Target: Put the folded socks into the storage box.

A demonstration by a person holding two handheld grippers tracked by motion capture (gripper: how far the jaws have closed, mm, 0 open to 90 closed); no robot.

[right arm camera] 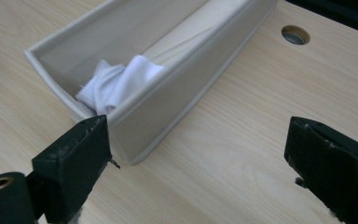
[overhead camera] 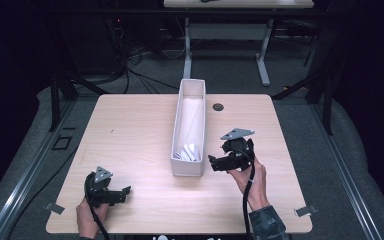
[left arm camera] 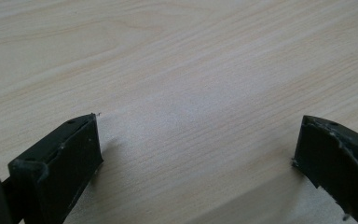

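Both pairs of black jaws stood spread wide, gripping nothing. Over bare pale wooden table (overhead camera: 135,130) near its front left corner hovered the left gripper (overhead camera: 121,192). Just right of the long white open-topped box (overhead camera: 196,87) hung the right gripper (overhead camera: 216,162), beside the crumpled white cloth (right arm camera: 119,81) in the box's near end.

Pale wood-grain table (overhead camera: 130,130), white box (overhead camera: 188,167) w/ white cloth (right arm camera: 121,81) – black tongs (right arm camera: 200,158).

White cloth (right arm camera: 121,81), perhaps socks, in bin (right arm camera: 177,102)
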